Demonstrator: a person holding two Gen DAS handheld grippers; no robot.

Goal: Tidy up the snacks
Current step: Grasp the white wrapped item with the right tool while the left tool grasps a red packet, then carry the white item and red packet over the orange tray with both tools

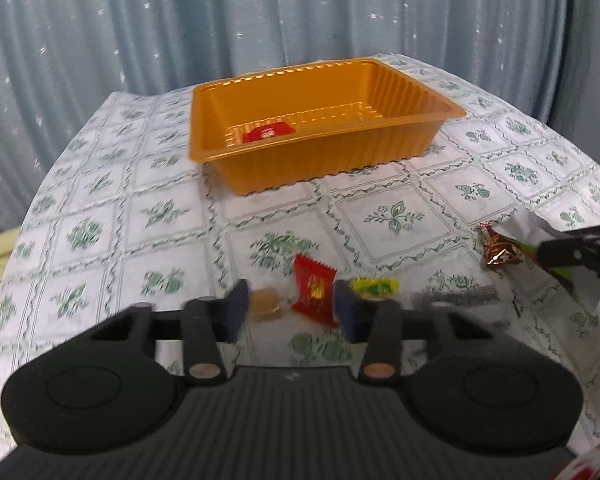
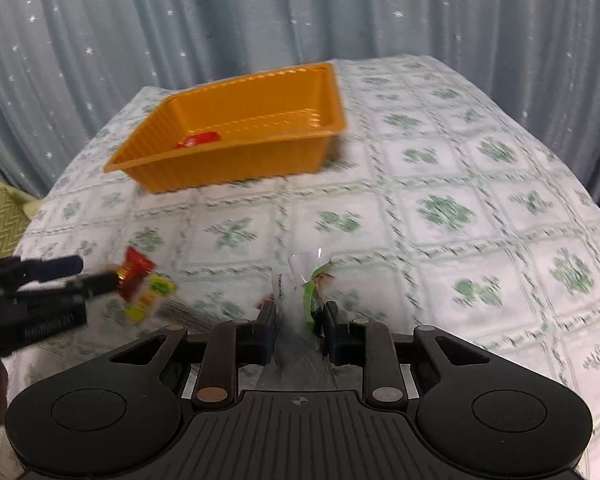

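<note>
Risk sits closest in the right gripper (image 2: 298,330): its fingers are pinched on a clear and green packet (image 2: 306,288) by one thin end, so the slack film could slip out. The left gripper (image 1: 290,308) has a red packet (image 1: 314,290) between its fingers, though blur hides whether the pads press it; a toffee (image 1: 265,305) beside the left finger could get dragged. Well beyond both fingertips the orange tray (image 1: 284,160) holds one red packet (image 1: 267,133); a light tray might slide if bumped

Floral tablecloth (image 1: 380,216), starred blue curtain (image 1: 140,20)
</note>
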